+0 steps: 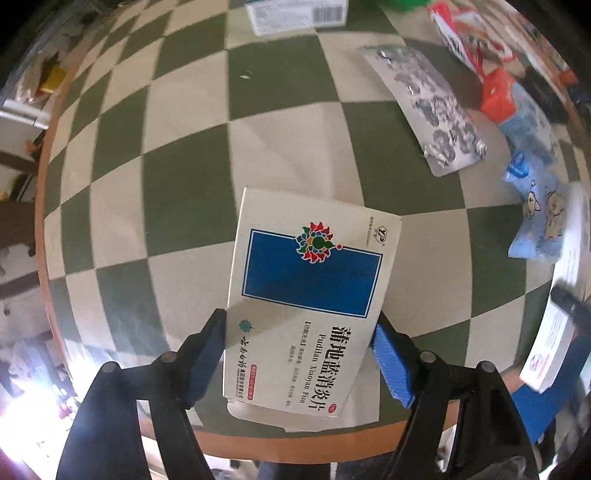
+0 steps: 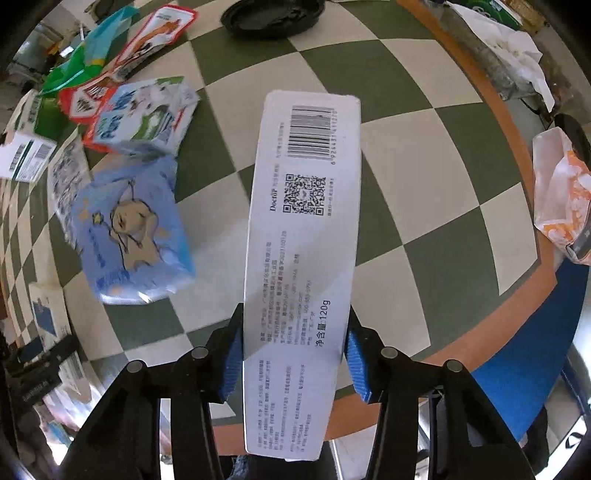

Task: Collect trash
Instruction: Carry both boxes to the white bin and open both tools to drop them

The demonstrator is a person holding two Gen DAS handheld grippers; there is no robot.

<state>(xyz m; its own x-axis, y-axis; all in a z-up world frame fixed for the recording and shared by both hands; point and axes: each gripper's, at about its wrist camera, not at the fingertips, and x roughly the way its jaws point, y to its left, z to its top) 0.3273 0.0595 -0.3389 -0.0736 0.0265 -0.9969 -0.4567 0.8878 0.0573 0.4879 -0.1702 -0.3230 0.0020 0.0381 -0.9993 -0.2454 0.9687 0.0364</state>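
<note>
My left gripper (image 1: 300, 345) is shut on a cream medicine box with a blue panel (image 1: 310, 288) and holds it above the checkered round table (image 1: 184, 192). My right gripper (image 2: 295, 343) is shut on a long white toothpaste box with a barcode (image 2: 306, 206), held above the same table (image 2: 424, 147). More trash lies on the table: a silver blister sheet (image 1: 428, 107), a light blue tissue pack (image 2: 129, 229) and a milk carton (image 2: 144, 114). The right gripper's box also shows at the right edge of the left wrist view (image 1: 554, 350).
A white barcoded box (image 1: 295, 14) lies at the far side. Red and green wrappers (image 2: 107, 62) are piled at the left, with a black lid (image 2: 273, 18) beyond. An orange-white bag (image 2: 561, 206) sits by the table's right rim. A blue seat (image 2: 524, 354) stands below.
</note>
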